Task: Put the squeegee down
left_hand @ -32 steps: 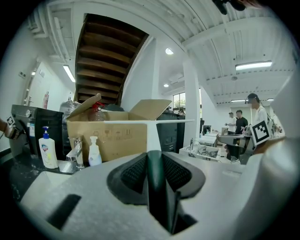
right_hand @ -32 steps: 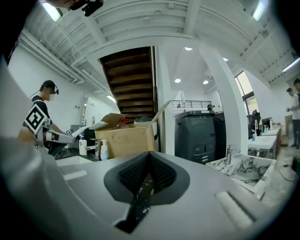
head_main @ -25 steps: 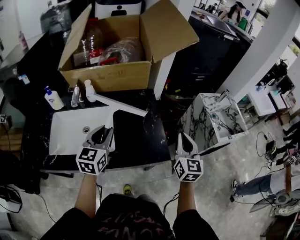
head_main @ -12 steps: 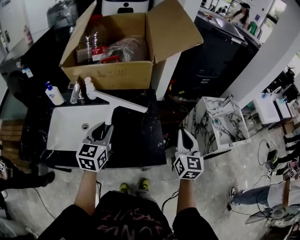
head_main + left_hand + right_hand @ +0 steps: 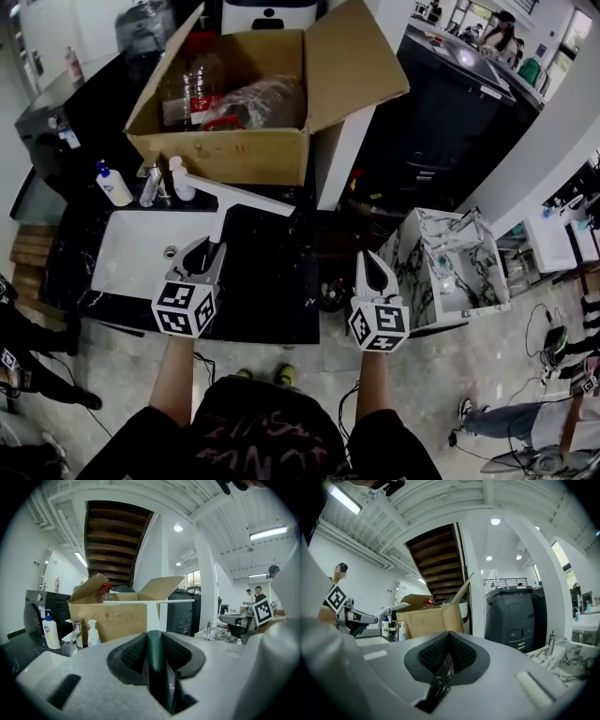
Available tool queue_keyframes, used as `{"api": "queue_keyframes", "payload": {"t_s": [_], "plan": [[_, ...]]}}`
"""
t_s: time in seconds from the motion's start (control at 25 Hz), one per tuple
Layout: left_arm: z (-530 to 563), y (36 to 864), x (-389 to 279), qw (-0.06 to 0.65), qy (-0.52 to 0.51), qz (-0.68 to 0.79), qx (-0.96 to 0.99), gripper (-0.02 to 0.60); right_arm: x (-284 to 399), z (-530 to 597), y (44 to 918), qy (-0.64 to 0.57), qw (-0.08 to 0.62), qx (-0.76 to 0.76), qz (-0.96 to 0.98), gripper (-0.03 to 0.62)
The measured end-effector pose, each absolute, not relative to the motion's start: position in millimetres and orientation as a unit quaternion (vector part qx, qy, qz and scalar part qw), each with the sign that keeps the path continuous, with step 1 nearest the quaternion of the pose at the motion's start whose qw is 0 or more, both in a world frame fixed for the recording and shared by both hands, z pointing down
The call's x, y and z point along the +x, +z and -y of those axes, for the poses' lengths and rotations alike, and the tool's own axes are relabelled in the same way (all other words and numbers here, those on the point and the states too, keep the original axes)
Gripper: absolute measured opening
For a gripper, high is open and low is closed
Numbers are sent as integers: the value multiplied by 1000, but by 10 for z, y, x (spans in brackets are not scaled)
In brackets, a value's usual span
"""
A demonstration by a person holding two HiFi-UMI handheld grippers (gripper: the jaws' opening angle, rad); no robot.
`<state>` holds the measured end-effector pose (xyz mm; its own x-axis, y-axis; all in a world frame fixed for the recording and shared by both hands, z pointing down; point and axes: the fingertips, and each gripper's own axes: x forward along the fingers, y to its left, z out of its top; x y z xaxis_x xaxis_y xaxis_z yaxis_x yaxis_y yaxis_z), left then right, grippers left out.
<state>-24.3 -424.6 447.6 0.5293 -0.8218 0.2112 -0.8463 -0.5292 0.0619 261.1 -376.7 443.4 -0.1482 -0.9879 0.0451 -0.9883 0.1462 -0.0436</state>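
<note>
Over the black counter (image 5: pixel 272 281), in the head view, the left gripper (image 5: pixel 208 247) pinched the squeegee (image 5: pixel 239 198) by the low end of its handle. The long white blade stuck out above the counter, next to the white sink (image 5: pixel 131 258) and near the front of the cardboard box (image 5: pixel 220 155). The squeegee was up in the air, not yet set down. The right gripper (image 5: pixel 368 261) hung off to the right of the counter, with its jaws pressed together and nothing in them.

In the left gripper view, the left gripper (image 5: pixel 153 639) had its pads tight on the dark green grip of the squeegee (image 5: pixel 153 613). A white stem rose from the grip to the flat bar on top.

In the right gripper view, the right gripper (image 5: pixel 449 638) was closed and empty.

The squeegee looked light and stiff, likely plastic with a soft rubber edge. Its long blade could make it tip, so the handle seemed the best place to hold it. It could probably be laid flat on the counter without harm.
</note>
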Motion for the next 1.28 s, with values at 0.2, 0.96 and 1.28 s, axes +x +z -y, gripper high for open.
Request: {"api": "queue_keyframes", "payload": {"t_s": [0.2, 0.96, 1.28], "plan": [[4294, 4504, -131, 72, 81, 491, 864, 100, 2686, 3904, 4483, 31, -4, 639, 768, 11], [4565, 4894, 54, 114, 120, 522, 837, 101, 2733, 4122, 4578, 36, -18, 612, 790, 11], [4592, 5294, 77, 158, 156, 532, 817, 101, 2796, 4134, 4618, 38, -16, 608, 792, 11]]}}
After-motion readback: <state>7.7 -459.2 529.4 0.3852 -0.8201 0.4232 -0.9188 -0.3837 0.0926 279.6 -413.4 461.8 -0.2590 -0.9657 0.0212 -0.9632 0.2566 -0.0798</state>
